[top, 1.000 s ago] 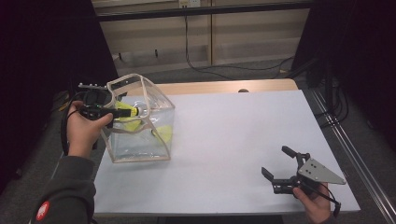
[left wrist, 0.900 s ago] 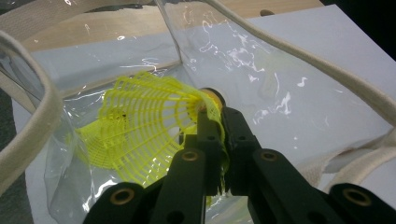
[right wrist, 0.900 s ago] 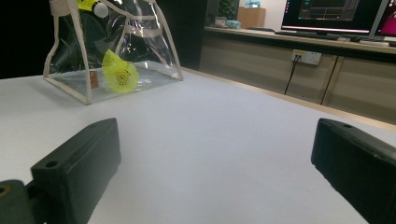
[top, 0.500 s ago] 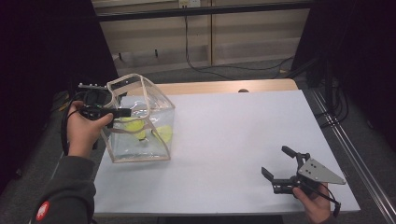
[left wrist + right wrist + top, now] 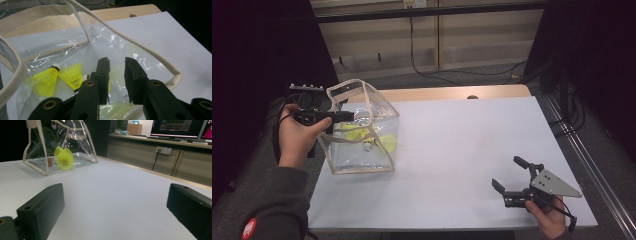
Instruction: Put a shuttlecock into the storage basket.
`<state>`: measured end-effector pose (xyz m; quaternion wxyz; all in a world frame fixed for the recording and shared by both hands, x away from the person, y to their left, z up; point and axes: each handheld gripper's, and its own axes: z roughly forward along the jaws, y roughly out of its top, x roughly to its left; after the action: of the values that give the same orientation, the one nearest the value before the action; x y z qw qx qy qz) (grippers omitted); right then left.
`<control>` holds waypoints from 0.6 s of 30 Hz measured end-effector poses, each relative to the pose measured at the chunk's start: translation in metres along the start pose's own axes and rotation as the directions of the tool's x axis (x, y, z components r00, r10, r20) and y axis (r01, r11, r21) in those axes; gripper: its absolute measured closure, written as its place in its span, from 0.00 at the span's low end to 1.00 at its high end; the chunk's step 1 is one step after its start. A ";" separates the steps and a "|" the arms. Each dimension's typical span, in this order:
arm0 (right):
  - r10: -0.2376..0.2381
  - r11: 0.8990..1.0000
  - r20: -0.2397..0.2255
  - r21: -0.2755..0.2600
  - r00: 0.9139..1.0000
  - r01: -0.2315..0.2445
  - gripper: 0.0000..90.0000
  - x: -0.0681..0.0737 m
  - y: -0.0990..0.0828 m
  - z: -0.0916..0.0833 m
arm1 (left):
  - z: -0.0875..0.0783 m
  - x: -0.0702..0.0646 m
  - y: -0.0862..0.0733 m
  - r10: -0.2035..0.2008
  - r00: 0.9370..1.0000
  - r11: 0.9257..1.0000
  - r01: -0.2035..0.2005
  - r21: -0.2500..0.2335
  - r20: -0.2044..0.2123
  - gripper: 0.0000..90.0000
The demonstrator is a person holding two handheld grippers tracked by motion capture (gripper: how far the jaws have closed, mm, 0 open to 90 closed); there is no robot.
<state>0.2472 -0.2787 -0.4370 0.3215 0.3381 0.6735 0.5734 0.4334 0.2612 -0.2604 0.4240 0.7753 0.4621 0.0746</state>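
Yellow shuttlecocks (image 5: 58, 77) lie on the bottom of a clear bag (image 5: 362, 127) with cream piping, which stands at about nine o'clock on the white surface (image 5: 462, 150). The left claw (image 5: 116, 62) reaches over the bag's rim from the nine o'clock side; its jaws have just been opening and stand slightly apart with nothing between them. The right claw (image 5: 510, 175) rests near five o'clock, well apart from the bag, jaws wide and empty.

Clear bag (image 5: 362, 130) blocks your table's (image 5: 462, 145) left side; middle & right free for passing.
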 end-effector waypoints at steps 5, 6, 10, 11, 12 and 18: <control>0.004 1.000 0.002 -0.001 1.000 -0.004 0.01 0.000 0.000 -0.001 | -0.002 -0.005 0.002 0.006 1.000 1.000 -0.006 -0.015 0.015 0.71; 0.003 1.000 0.003 0.000 1.000 -0.003 0.01 -0.001 0.000 -0.001 | -0.002 -0.006 0.002 0.012 1.000 1.000 -0.012 -0.012 0.020 0.68; 0.001 1.000 0.005 -0.001 1.000 -0.001 0.01 0.000 0.000 -0.002 | -0.002 -0.009 0.002 0.018 0.999 1.000 -0.017 -0.021 0.031 0.61; 0.001 1.000 0.003 0.001 1.000 -0.001 0.01 0.000 0.000 -0.002 | -0.003 -0.011 0.002 0.022 0.999 1.000 -0.021 -0.023 0.033 0.59; 0.000 1.000 0.004 0.000 1.000 0.000 0.01 0.001 0.000 -0.002 | -0.003 -0.012 0.003 0.024 0.999 0.999 -0.023 -0.025 0.036 0.58; 0.001 1.000 0.006 -0.002 1.000 -0.001 0.01 0.000 0.001 -0.002 | -0.009 -0.022 0.007 0.030 0.998 0.999 -0.027 -0.048 0.058 0.48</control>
<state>0.2451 -0.2798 -0.4359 0.3238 0.3396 0.6718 0.5732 0.4209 0.2478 -0.2437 0.4543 0.7735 0.4366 0.0686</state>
